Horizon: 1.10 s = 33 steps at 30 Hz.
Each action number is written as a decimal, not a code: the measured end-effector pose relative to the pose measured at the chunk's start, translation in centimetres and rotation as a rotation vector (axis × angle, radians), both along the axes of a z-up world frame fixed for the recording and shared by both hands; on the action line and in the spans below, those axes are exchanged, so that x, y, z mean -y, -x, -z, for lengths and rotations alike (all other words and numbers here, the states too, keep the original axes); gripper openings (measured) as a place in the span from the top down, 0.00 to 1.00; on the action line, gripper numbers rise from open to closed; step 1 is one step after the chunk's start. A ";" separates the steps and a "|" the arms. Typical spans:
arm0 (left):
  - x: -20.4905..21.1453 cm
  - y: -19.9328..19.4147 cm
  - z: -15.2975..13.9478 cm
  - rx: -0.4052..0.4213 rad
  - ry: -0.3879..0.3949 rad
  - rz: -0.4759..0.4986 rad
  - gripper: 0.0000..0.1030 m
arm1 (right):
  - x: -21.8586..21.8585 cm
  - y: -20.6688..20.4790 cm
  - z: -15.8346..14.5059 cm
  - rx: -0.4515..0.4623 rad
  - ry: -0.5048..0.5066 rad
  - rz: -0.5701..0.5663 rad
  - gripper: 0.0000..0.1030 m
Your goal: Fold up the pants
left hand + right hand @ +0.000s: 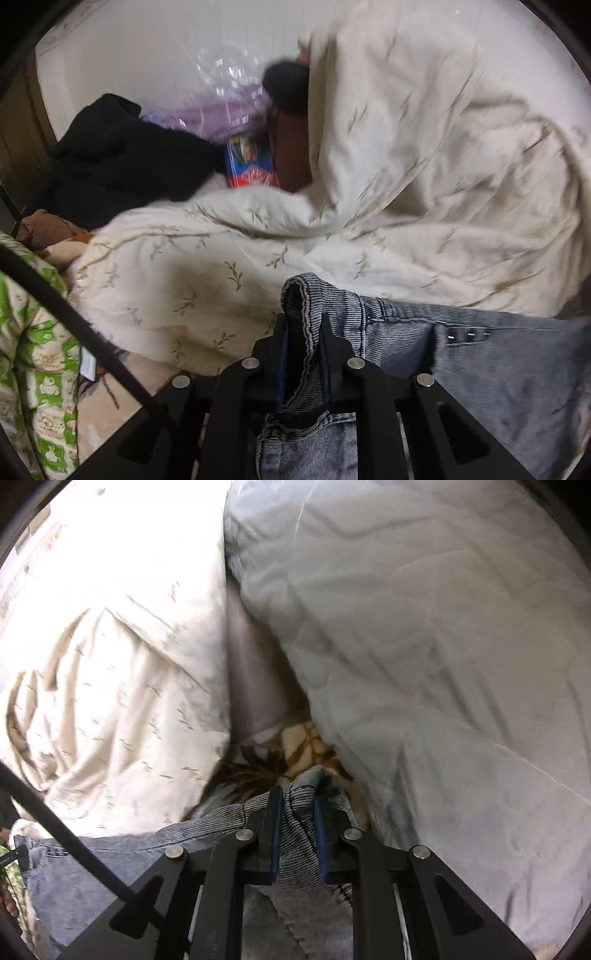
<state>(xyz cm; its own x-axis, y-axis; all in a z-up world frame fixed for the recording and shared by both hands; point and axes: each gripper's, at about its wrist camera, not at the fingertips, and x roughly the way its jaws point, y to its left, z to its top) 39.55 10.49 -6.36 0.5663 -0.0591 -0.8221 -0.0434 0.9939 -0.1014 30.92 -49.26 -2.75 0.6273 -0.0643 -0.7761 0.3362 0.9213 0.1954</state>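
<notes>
A: Denim, grey and washed out. In the left wrist view the left gripper (303,334) pinches a rolled edge of the pants (498,369), which run off to the right over the duvet (406,166)

B: Anything in a container there?

A: A clear plastic bag (229,99) at the back holds something purple; I can't tell what. Beside it lie a blue box (251,162) and dark clothes (122,158)

B: And the right wrist view?

A: The right gripper (297,812) is pressed together on another bunch of the pants (110,864). A brown patterned blanket (295,753) shows between the duvet (110,683) and a grey quilt (443,664)

B: So which step?

A: I'd judge an early one: both grips taken, the cloth stretched between them. Next calls for lifting evenly, keeping it taut, then laying it flat for the first fold
</notes>
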 end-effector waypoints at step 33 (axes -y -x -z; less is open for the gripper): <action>-8.3 34.3 5.4 -0.038 0.165 -0.080 0.90 | -2.2 28.9 5.0 -0.049 -0.236 0.048 0.78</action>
<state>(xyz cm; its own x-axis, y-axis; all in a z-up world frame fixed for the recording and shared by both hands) 5.20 18.82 -11.76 0.5429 -0.1513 -0.8261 -0.1282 0.9572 -0.2596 2.05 -47.11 -7.74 0.5890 0.0938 -0.8027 0.3931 0.8346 0.3860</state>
